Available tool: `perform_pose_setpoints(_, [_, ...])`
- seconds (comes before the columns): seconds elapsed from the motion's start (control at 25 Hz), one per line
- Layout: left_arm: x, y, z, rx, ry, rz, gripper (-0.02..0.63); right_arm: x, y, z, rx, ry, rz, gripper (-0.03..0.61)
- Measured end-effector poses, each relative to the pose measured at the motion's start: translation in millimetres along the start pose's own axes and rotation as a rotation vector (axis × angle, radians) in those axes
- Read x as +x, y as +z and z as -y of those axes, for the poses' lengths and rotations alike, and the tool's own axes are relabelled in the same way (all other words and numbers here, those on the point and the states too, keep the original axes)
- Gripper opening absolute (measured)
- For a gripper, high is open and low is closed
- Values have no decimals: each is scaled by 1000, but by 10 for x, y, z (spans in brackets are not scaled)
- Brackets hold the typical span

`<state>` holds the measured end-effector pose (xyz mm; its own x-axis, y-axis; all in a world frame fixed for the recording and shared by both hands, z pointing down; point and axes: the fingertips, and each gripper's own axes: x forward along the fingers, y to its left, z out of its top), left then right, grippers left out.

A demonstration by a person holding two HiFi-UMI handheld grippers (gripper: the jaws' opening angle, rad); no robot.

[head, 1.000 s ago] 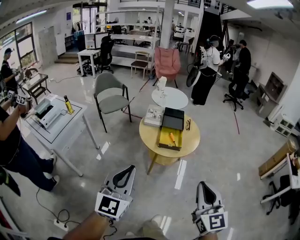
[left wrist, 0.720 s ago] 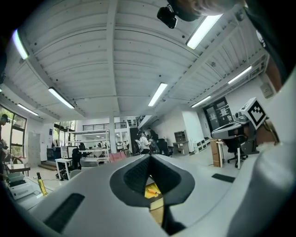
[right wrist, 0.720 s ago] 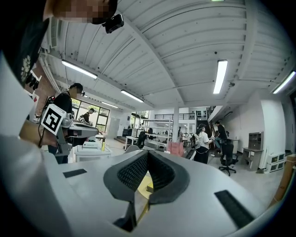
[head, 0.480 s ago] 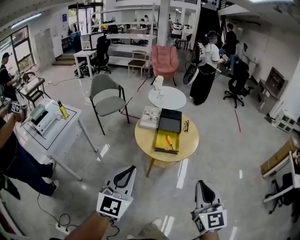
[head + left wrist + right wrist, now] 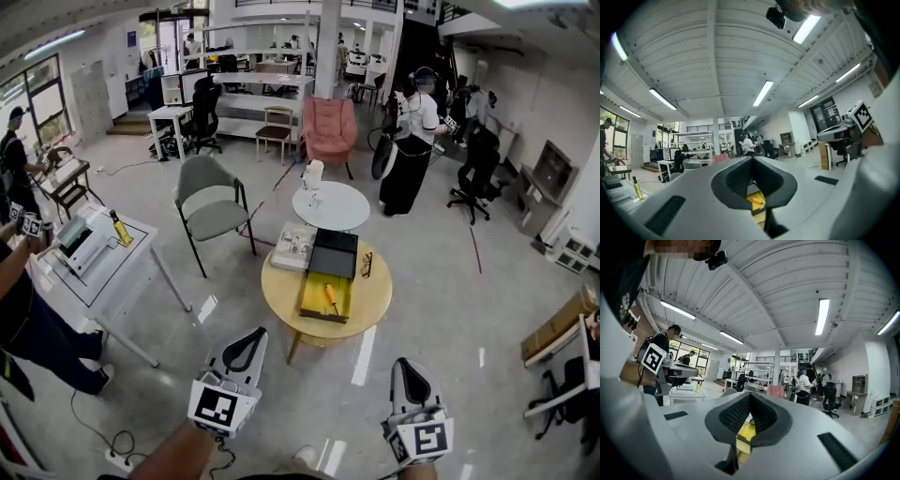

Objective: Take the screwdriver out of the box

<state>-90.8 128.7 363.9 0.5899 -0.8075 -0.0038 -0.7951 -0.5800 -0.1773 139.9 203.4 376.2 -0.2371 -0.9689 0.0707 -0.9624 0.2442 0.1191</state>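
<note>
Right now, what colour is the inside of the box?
The box is yellow inside; the head view shows it best.

No text, brand or number is readable anywhere. Only coded black-and-white patterns show: a left square marker (image 5: pixel 217 410) on the left gripper (image 5: pixel 247 342) cube and a right square marker (image 5: pixel 430 439) on the right gripper (image 5: pixel 410 375) cube.

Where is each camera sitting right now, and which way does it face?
Head view: on the head, looking down at the table ahead; left gripper, right gripper and a forearm show.
Left gripper view: on the left gripper, facing level across the room; its shut jaws show.
Right gripper view: on the right gripper, facing likewise; its shut jaws show.
Shared: all three see the yellow box.
</note>
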Motion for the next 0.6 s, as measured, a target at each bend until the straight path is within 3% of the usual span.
perform_pose_setpoints(0.2, [276, 28, 163, -7, -24, -10, 12, 143, 11, 222, -6, 35, 0, 14])
perform_pose_setpoints(0.6, [570, 74, 274, 4, 27, -18, 12, 342, -10, 636, 12, 88, 29, 14])
